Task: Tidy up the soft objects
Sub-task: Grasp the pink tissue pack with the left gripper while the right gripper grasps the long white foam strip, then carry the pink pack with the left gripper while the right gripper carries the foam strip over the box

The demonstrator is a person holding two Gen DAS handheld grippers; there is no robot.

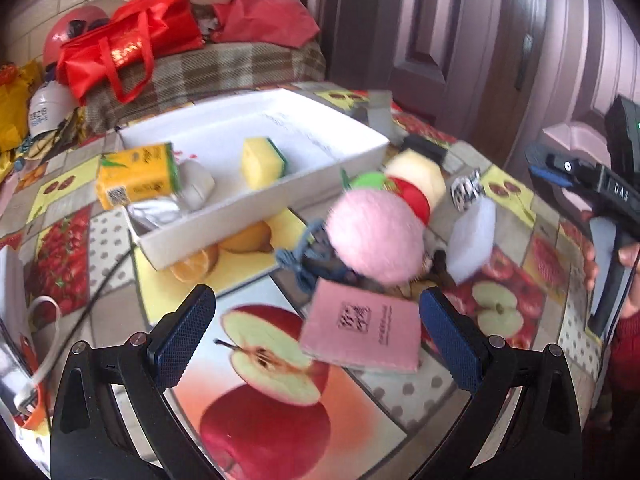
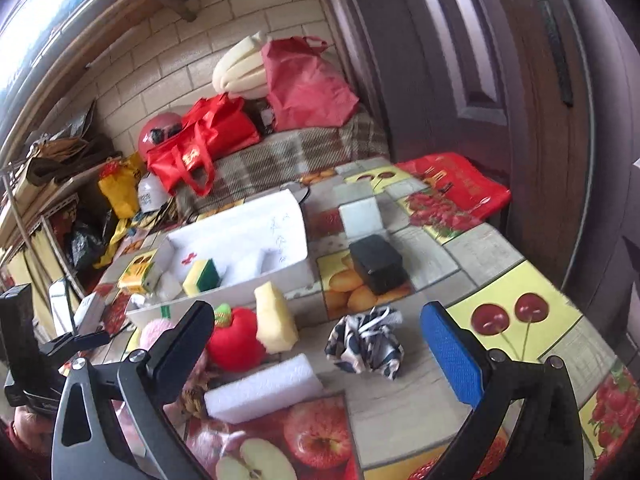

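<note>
My left gripper [image 1: 316,320] is open and empty above the fruit-print tablecloth, with a pink cloth pad [image 1: 362,330] between its fingers. Behind it lie a pink pompom [image 1: 378,236], blue yarn [image 1: 298,264], a red plush apple [image 2: 236,338], a pale yellow sponge [image 2: 276,318] and a white foam block [image 2: 262,390]. The white box [image 1: 356,158] holds a yellow-green sponge [image 1: 264,162], an orange tissue pack [image 1: 136,176] and white wads. My right gripper [image 2: 320,338] is open and empty, just in front of a crumpled black-and-white cloth [image 2: 366,342].
A black sponge block [image 2: 378,264] and a white pad [image 2: 362,216] lie behind the cloth. A red bag [image 2: 456,190] sits at the table's far right edge. A plaid-covered bench with red bags [image 2: 204,140] stands behind. A wooden door is at the right.
</note>
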